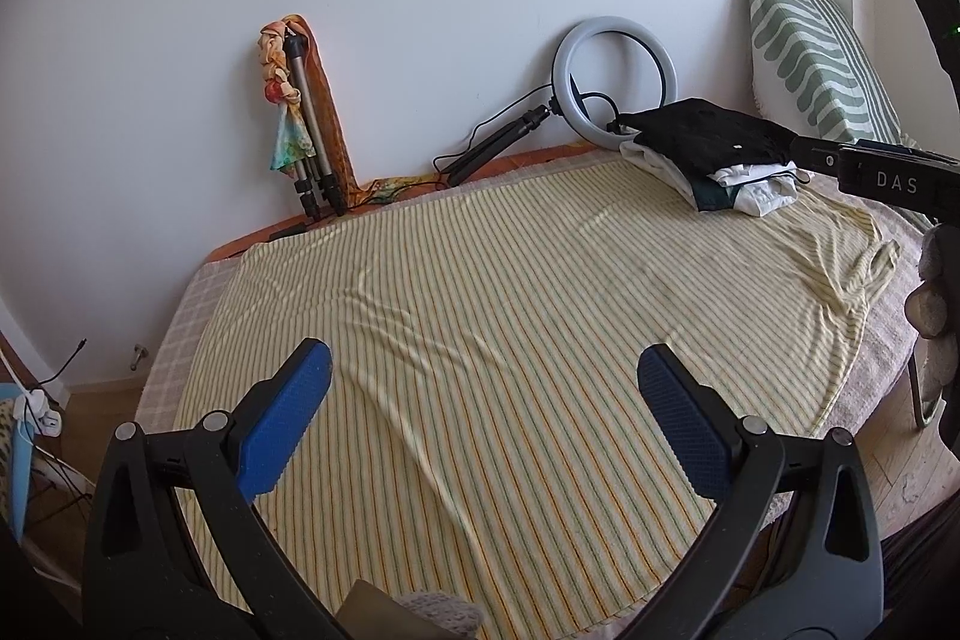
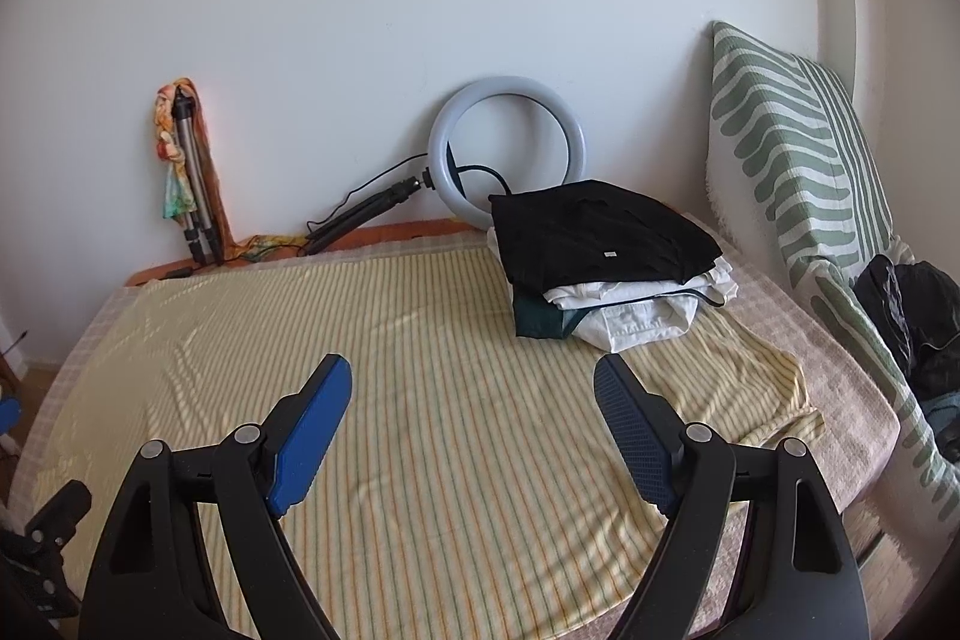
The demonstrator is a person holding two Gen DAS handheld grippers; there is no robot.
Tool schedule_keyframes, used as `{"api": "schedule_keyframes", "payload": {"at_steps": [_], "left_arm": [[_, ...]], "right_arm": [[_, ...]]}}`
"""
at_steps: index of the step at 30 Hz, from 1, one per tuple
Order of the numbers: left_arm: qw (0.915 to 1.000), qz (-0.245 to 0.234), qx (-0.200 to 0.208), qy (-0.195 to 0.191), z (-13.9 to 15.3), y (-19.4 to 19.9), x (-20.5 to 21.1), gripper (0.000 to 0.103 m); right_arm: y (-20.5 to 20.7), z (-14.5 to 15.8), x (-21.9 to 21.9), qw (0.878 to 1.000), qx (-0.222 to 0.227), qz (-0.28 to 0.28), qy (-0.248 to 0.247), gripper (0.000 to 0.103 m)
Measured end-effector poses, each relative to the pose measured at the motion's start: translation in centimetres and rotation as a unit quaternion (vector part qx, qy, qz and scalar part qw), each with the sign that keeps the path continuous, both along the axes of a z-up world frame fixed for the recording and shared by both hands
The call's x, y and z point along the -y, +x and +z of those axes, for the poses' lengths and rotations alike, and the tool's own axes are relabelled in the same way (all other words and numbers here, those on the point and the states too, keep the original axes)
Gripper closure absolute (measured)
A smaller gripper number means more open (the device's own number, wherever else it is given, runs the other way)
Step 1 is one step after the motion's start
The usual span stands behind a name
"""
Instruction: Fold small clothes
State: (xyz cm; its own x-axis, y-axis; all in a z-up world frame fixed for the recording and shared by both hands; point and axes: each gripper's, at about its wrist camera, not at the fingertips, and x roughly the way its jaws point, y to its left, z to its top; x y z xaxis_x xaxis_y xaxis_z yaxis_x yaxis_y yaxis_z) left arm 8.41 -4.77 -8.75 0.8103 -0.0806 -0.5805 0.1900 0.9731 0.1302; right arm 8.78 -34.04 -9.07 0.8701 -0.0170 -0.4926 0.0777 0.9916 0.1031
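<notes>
A yellow striped garment (image 1: 480, 280) lies spread flat over the bed, with its straps bunched at the right edge (image 1: 864, 262). It also fills the right wrist view (image 2: 420, 370). My left gripper (image 1: 483, 370) is open and empty above the garment's near half. My right gripper (image 2: 474, 382) is open and empty above the garment, short of a stack of folded clothes (image 2: 606, 256) with a black piece on top. That stack shows at the back right in the left wrist view (image 1: 714, 154).
A ring light (image 2: 507, 148) and a folded tripod (image 2: 192, 184) lean on the wall behind the bed. A green-patterned pillow (image 2: 798, 148) stands at the right. Dark clothes (image 2: 918, 316) lie beside it. The bed's checked cover (image 1: 180, 334) ends at the floor on the left.
</notes>
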Motion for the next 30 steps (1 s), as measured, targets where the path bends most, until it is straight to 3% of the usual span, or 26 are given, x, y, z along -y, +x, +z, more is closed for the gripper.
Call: {"api": "schedule_keyframes", "payload": {"at_steps": [30], "left_arm": [[1.0000, -0.005, 0.002, 0.006, -0.10, -0.06, 0.21, 0.000]], "right_arm": [[0.01, -0.06, 0.10, 1.000, 0.000, 0.000, -0.003, 0.020]]}}
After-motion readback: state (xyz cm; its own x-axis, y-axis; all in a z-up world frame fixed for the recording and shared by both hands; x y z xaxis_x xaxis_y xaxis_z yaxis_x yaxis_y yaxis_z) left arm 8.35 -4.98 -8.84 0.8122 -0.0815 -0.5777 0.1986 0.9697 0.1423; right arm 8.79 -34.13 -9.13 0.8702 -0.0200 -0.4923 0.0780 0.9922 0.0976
